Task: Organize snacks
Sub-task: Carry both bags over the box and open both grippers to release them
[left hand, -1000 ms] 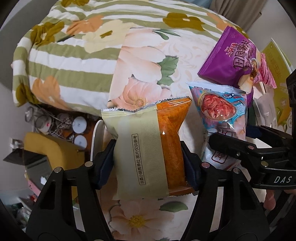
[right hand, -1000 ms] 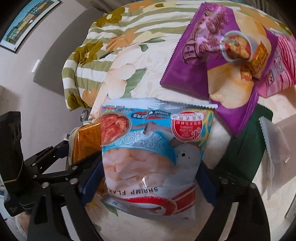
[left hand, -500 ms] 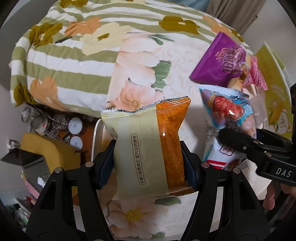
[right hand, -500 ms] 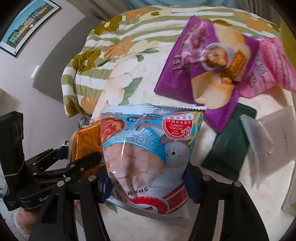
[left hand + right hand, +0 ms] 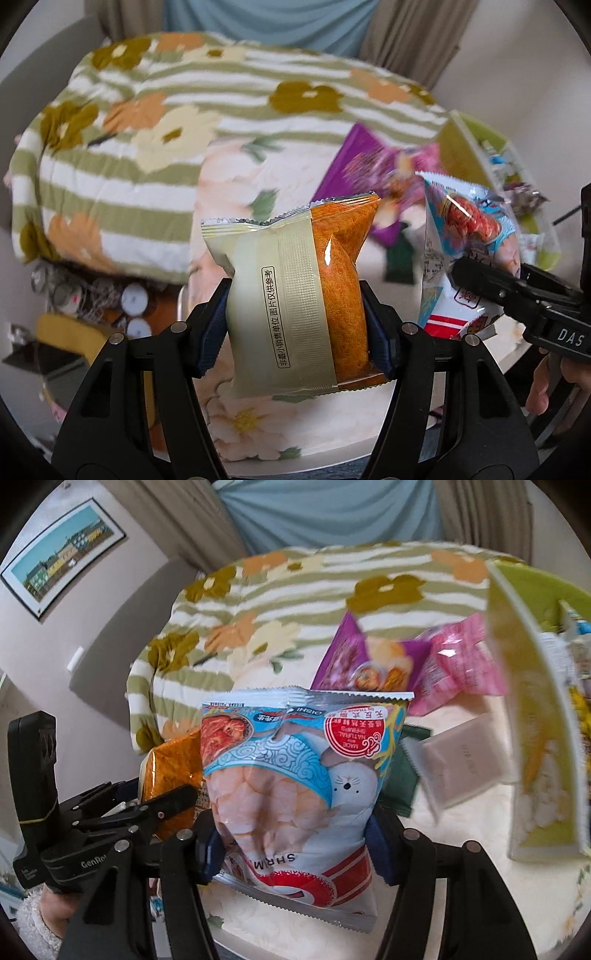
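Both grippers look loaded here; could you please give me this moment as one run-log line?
left gripper: shut on orange cake pack | right gripper: shut on shrimp flakes bag | both lifted | purple chip bag on bedspread

The left tongs (image 5: 297, 321) clamp an upright orange cake packet (image 5: 295, 295); beside it the right tongs (image 5: 476, 280) pinch a shrimp-flakes bag (image 5: 461, 251).

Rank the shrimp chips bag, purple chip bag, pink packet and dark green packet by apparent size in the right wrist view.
1. Shrimp chips bag, though nearest the camera.
2. Purple chip bag and pink packet: alike.
3. Dark green packet, partly hidden.

floral bedspread (image 5: 332, 590) — blue curtain (image 5: 325, 509) behind
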Motion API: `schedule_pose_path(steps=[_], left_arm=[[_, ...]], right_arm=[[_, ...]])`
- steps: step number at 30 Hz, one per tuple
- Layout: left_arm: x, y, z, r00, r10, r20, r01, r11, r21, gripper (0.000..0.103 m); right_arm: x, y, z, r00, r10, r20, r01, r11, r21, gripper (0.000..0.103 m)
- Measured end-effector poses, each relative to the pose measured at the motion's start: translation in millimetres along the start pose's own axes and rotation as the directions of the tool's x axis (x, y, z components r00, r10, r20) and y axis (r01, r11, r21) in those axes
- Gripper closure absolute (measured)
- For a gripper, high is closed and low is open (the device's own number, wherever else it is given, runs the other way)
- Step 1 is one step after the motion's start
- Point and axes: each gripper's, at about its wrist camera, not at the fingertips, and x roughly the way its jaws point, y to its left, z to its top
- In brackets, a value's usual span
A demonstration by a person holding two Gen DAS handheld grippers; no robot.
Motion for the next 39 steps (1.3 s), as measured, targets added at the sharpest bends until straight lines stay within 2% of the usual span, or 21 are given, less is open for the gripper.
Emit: schedule_pose_path(steps=[10,19,25,29,33,37,38,39], left_arm=[[-30,-71,42,0.988,-0.114,0.1,0.102,0.988,0.117,0.042],[-19,-179,89,0.972,-0.184,0.147,0.156,0.971,0.181,0.042],[13,-256,122,0.968,-0.206,0.143,0.176,0.965,0.193,0.042],[44,-298,139,0.973,-0.192,0.126,0.165,0.966,0.197,0.042],[80,-330,156,0.982,-0.163,0.092,0.145,0.974,0.172,0.042],[110,-344,169,0.988,-0.138,0.067,0.127,0.982,0.142,0.041],[118,-348,171,0.991,-0.119,0.06,0.11,0.984,0.138,0.037],[122,-351,172,0.994,-0.1,0.053,0.092,0.986,0.138,0.027]], right_arm=[[-81,-38,7,0.986,-0.066,0.154,0.052,0.994,0.095,0.044],[-147,-122,32,0.956,-0.133,0.262,0.096,0.985,0.146,0.044],[-178,-184,55,0.946,-0.144,0.292,0.104,0.983,0.15,0.044],[-188,-218,74,0.943,-0.136,0.304,0.096,0.985,0.143,0.044],[-188,-249,93,0.95,-0.121,0.286,0.087,0.988,0.13,0.044],[-184,-274,107,0.96,-0.1,0.261,0.072,0.991,0.112,0.044],[-183,-281,110,0.962,-0.092,0.257,0.066,0.992,0.111,0.044],[-181,-286,112,0.963,-0.087,0.253,0.06,0.992,0.113,0.044]])
